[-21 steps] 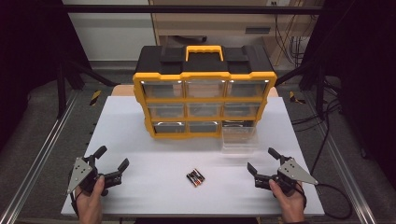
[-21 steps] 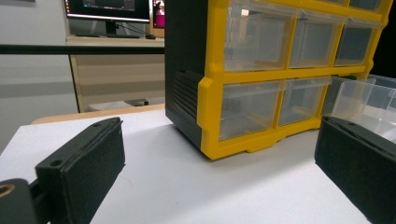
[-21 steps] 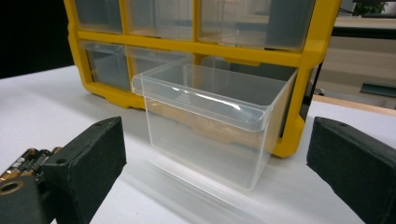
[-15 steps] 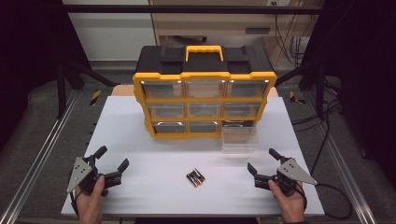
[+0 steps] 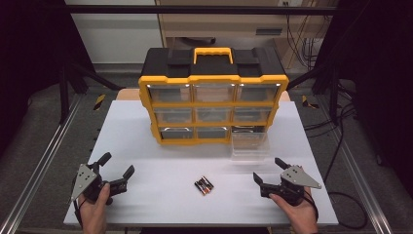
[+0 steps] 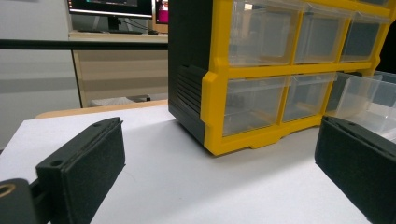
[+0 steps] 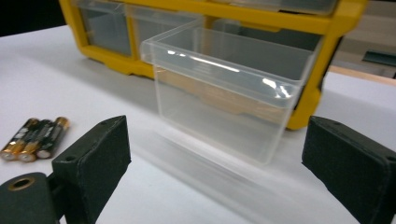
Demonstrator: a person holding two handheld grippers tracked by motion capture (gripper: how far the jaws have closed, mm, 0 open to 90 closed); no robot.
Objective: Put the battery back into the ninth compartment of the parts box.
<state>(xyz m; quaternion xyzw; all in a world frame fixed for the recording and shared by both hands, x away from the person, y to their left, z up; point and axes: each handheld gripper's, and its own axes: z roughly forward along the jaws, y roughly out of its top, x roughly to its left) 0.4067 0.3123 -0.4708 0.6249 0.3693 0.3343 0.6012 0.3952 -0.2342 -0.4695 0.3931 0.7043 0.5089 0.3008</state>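
Note:
A yellow and black drawer cabinet [image 5: 213,97] stands at the back of the white table [image 5: 146,146]. Its bottom right clear drawer [image 5: 249,146] is pulled out and looks empty. Three batteries [image 5: 204,185] lie side by side near the front middle. My left gripper [image 5: 117,164] rests open at the front left, with nothing between its jaws. My right gripper [image 5: 268,169] is open at the front right, just short of the drawer. The right gripper view has the clear drawer [image 7: 224,88] straight ahead and the batteries [image 7: 35,137] to the left. In the left gripper view the cabinet [image 6: 280,70] is ahead.
A metal frame rail [image 5: 44,161] runs along the table's left side and another [image 5: 358,170] along the right. Cables [image 5: 341,126] trail on the floor at the right. Bare tabletop lies between the two grippers around the batteries.

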